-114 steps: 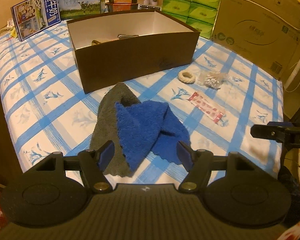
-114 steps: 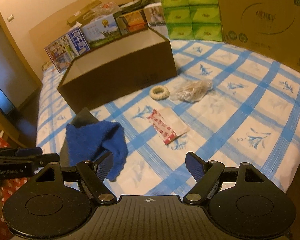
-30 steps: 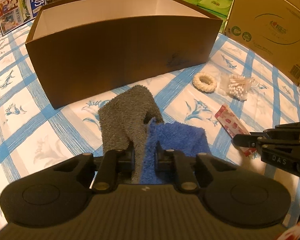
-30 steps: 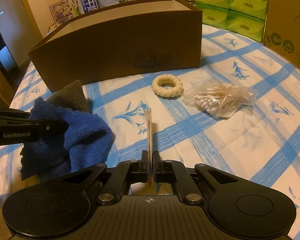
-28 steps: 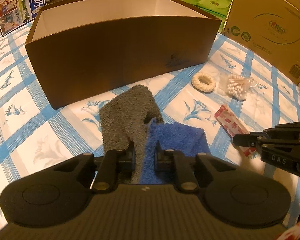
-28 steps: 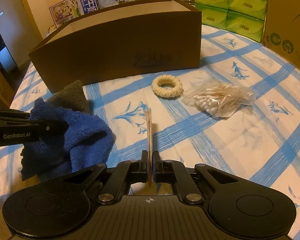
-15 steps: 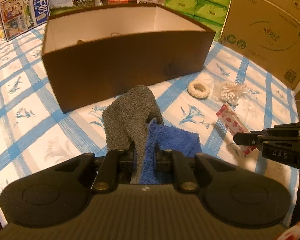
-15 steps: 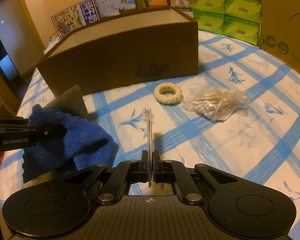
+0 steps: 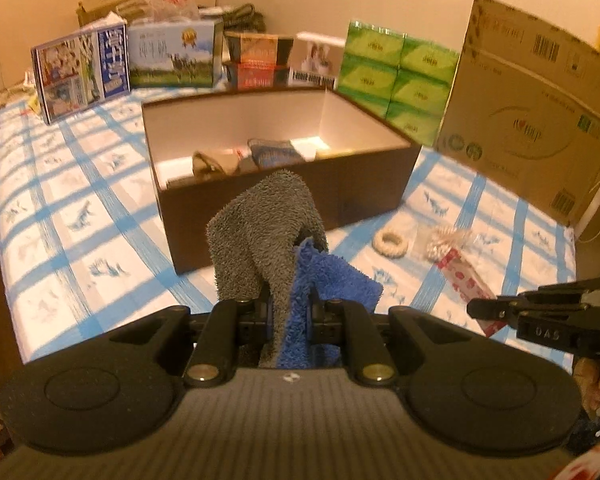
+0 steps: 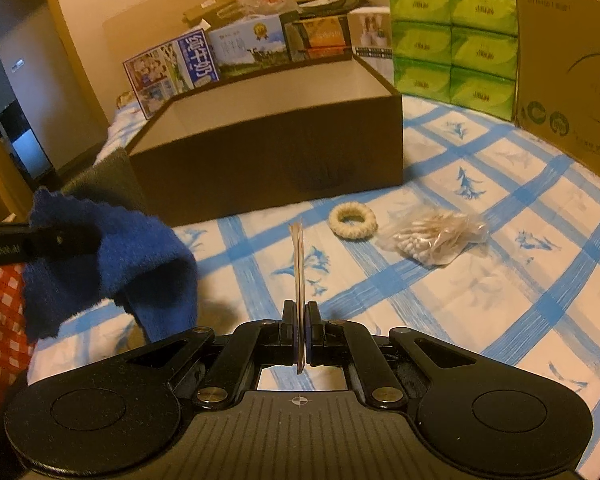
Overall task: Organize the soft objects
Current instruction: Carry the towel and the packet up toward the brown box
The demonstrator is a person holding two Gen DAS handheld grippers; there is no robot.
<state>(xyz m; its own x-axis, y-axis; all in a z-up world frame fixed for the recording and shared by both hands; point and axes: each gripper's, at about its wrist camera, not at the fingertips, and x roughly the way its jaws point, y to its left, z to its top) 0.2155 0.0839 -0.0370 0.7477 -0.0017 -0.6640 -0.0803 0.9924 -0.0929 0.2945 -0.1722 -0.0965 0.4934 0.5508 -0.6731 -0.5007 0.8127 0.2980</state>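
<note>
My left gripper (image 9: 288, 312) is shut on a grey towel (image 9: 268, 220) and a blue towel (image 9: 332, 280) pinched together; both hang off the bed in front of the open brown box (image 9: 364, 188). Some items lie inside the box. My right gripper (image 10: 300, 316) is shut on a thin red-and-white packet (image 10: 299, 256), seen edge-on and standing upright above the checked sheet. In the right wrist view the blue towel (image 10: 112, 256) droops from the left gripper (image 10: 88, 236) at the left, with the grey towel (image 10: 112, 176) behind it. The right gripper (image 9: 476, 307) shows at the right of the left wrist view.
A cream ring (image 10: 352, 220) and a clear bag of cotton swabs (image 10: 432, 236) lie on the sheet right of the box (image 10: 268, 160). Milk cartons (image 9: 172, 54), green tissue packs (image 9: 396, 80) and a large cardboard carton (image 9: 532, 120) line the back and right. The bed edge drops at left.
Both grippers have risen with their loads. The towels have come up off the sheet, and the left wrist view now looks down into the box.
</note>
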